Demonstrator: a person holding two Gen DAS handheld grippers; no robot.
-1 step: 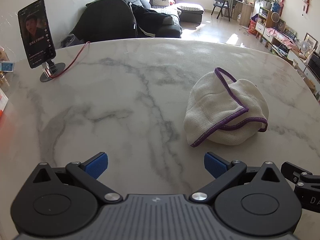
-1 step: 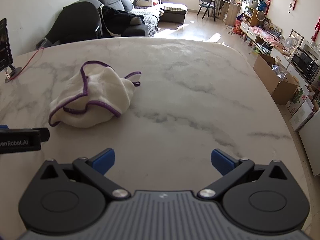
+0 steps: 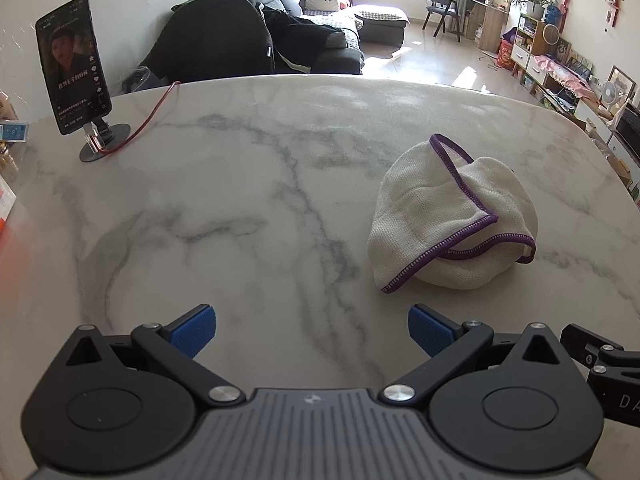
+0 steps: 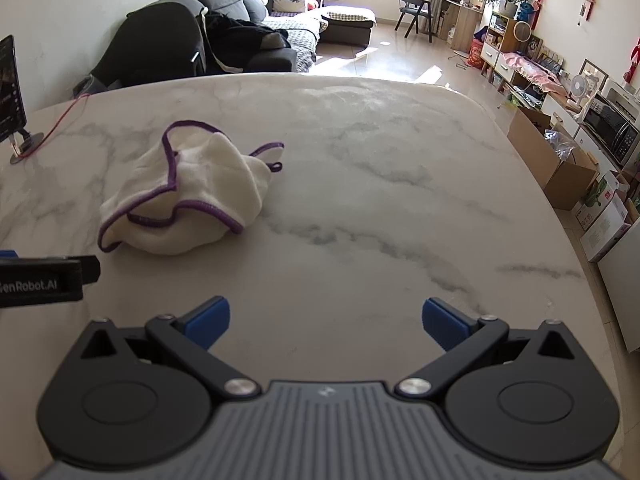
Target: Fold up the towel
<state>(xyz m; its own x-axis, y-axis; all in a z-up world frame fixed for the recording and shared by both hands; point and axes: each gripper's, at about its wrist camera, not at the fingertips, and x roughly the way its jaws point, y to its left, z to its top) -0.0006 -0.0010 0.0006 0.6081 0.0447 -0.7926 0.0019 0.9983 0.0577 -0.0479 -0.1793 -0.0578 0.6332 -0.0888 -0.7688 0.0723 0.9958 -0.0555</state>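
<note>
A white towel with purple stitched edging lies crumpled in a heap on the marble table. In the left wrist view it is ahead and to the right of my left gripper, which stands open and empty over bare marble. In the right wrist view the towel is ahead and to the left of my right gripper, also open with nothing between its blue pads. Both grippers are short of the towel and do not touch it. The two grippers are side by side near the table's front.
A phone on a round stand sits at the far left, with a red cable running off the back edge. Small boxes crowd the left edge. Cardboard boxes stand on the floor past the table's right edge.
</note>
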